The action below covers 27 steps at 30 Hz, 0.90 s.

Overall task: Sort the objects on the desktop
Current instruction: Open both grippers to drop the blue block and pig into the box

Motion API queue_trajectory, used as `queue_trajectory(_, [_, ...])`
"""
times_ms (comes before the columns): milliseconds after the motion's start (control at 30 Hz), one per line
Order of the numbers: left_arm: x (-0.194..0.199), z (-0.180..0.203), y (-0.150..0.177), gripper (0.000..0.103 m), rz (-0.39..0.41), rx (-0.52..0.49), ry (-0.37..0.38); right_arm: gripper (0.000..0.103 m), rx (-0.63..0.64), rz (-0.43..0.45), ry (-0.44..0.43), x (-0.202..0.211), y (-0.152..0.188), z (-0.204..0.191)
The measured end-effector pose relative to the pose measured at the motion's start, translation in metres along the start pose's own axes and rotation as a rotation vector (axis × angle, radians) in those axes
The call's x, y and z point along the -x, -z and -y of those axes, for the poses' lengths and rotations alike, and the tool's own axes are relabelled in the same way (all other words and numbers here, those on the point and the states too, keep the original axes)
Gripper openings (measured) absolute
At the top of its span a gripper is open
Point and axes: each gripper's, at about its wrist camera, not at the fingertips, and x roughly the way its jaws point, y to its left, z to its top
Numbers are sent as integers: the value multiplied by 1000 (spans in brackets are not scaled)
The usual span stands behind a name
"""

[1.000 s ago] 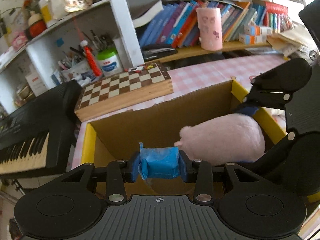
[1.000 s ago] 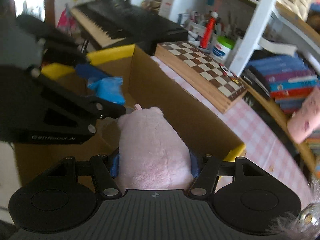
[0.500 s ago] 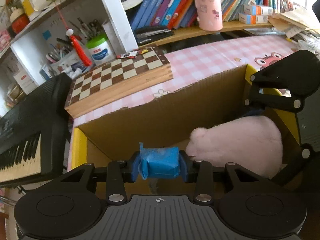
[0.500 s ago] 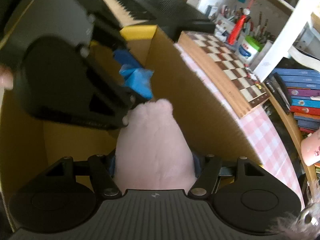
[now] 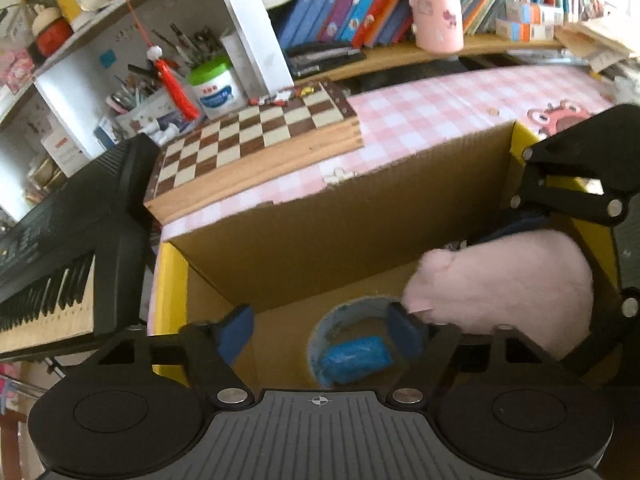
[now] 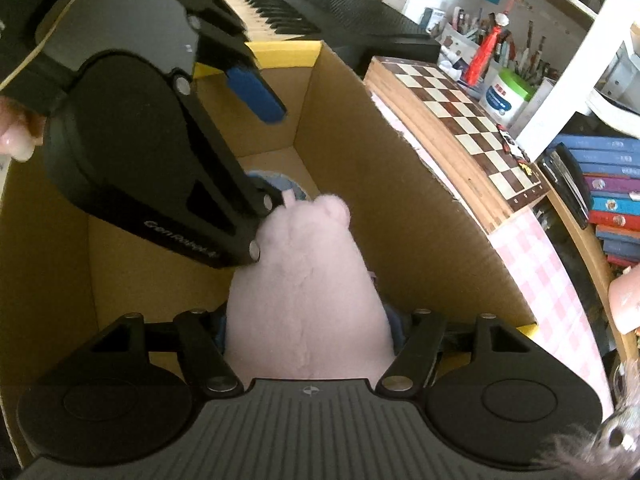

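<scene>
Your left gripper (image 5: 320, 330) hangs over the cardboard box (image 5: 360, 220), its jaws opening wide with nothing pinched. The blue packet (image 5: 356, 358) lies below them on the box floor, inside a blue tape ring (image 5: 340, 312), so it counts as sorted. Your right gripper (image 6: 308, 328) holds the pink plush toy (image 6: 304, 280) snugly by its body, nose down into the same box, likely so it drops beside the packet. 2 items share 1 box; the chessboard (image 5: 256, 132) stays outside.
</scene>
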Motion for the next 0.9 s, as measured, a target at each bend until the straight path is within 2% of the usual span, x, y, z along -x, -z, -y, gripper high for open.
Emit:
queue_trajectory(133, [7,2,4,86,32,-6,-22,75,-19,32,16,4,1,0])
queue_trajectory(200, [12,3,10,86,43,10,-25,88,-28,47,48,8,1,-2])
queue_trajectory(233, [16,3,13,86,59,22,-28,90,-38,50,57,9,2,-2])
queue_trajectory(500, [54,-4,24,91,159,115,-15,90,-93,113,103,36,8,-6])
queue_trajectory(900, [112,-5,35,94,295,155,-15,90,-248,260,213,94,13,-11])
